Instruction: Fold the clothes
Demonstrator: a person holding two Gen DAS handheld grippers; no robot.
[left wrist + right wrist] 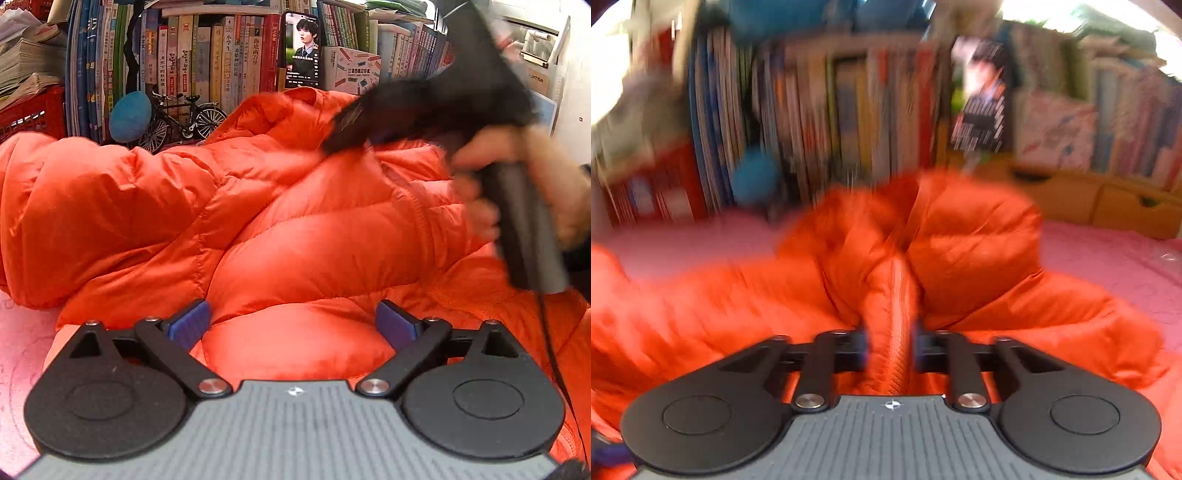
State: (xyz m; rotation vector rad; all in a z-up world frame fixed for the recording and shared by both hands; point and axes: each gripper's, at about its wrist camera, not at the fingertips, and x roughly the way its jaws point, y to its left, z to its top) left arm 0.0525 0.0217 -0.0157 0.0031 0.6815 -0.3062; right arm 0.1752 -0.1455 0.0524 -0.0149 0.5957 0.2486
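Observation:
An orange puffer jacket lies bunched on a pink cloth. My left gripper stands open, its blue pads set wide apart over a puffy section of the jacket, not pressing on it. In the right wrist view, which is blurred, my right gripper is shut on a ridge of the orange jacket along a stitched seam. The left wrist view also shows the right tool's grey handle held in a person's hand at the right, above the jacket.
A bookshelf packed with books runs along the back. In front of it stand a model bicycle, a blue ball and a phone with a lit screen. A red crate is at the left, wooden drawers at the right.

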